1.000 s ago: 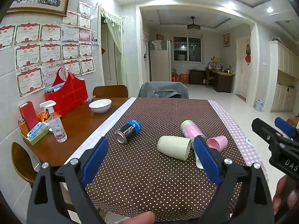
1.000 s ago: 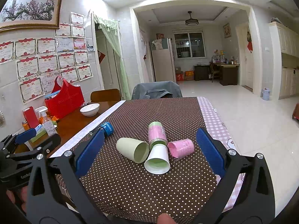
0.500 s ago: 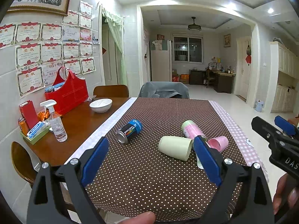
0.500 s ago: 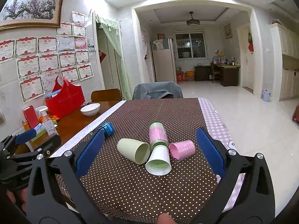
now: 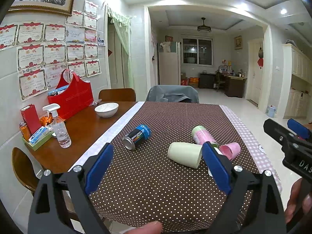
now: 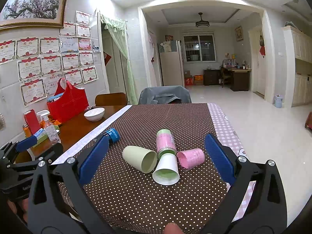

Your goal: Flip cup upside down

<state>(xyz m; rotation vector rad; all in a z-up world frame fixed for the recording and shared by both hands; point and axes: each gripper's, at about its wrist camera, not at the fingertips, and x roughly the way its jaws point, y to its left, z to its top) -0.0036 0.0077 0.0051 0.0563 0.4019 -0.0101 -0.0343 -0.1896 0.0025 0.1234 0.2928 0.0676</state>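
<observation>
— What lay in front of the tongs?

— A table under a dotted brown cloth. Ahead of the right tongs, between its wide-apart blue pads, sat a huddle of cups on their sides: a cream cup, a white paper cup touching it, a pink cup to the right, and a pink-and-green tin just behind. A blue can lay further left.

— And the left tongs?

— Also spread apart, holding nothing — the cream cup lay just ahead, nearer its right pad.

— Which cup would be flipped?

— I couldn't tell; nothing was gripped yet.

— How would one handle?

— Light, I'd judge. The paper cup looked thin and likely to crush, the cream one stiffer but smooth. I'd pinch across the wall near the middle, gently, since a lying cup might roll.
</observation>
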